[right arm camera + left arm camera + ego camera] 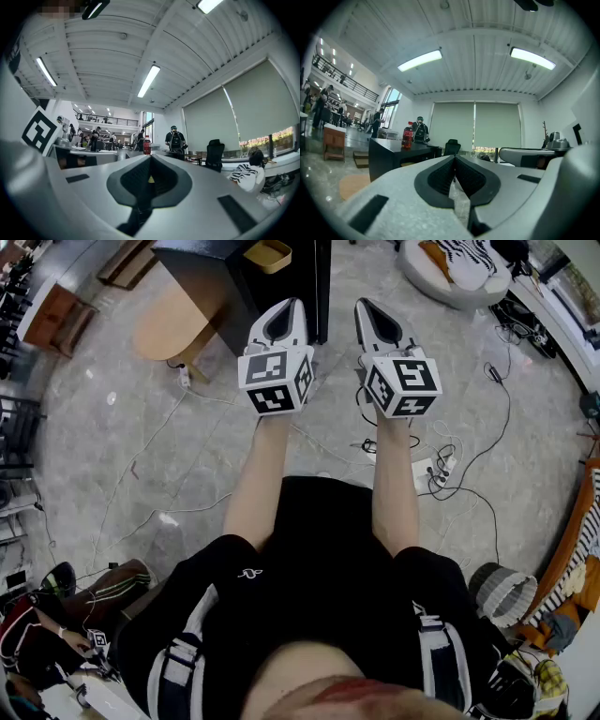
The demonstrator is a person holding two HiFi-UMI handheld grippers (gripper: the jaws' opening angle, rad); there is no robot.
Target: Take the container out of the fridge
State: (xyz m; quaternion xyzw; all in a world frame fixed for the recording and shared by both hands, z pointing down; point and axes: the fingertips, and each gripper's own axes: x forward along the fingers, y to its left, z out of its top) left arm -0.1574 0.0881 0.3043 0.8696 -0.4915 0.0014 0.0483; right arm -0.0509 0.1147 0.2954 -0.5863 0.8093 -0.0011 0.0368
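Free air round L claw (289, 307) and R claw (364, 307) at 3, 6 and 9 o'clock; narrow gap between them. Obstacle at 12 o'clock: black table (202, 277). Wooden table (169, 324) at 10 o'clock. Floor cables (473, 460) at 4 o'clock, well below.

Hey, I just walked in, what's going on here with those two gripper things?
A person stands in a big open office, holding the left hand-held gripper and the right hand-held gripper out in front, side by side and apart. Both have their jaws together with nothing between them. They point toward a black desk with a red bottle on it. No fridge can be made out in these views, so the task looks not yet begun.
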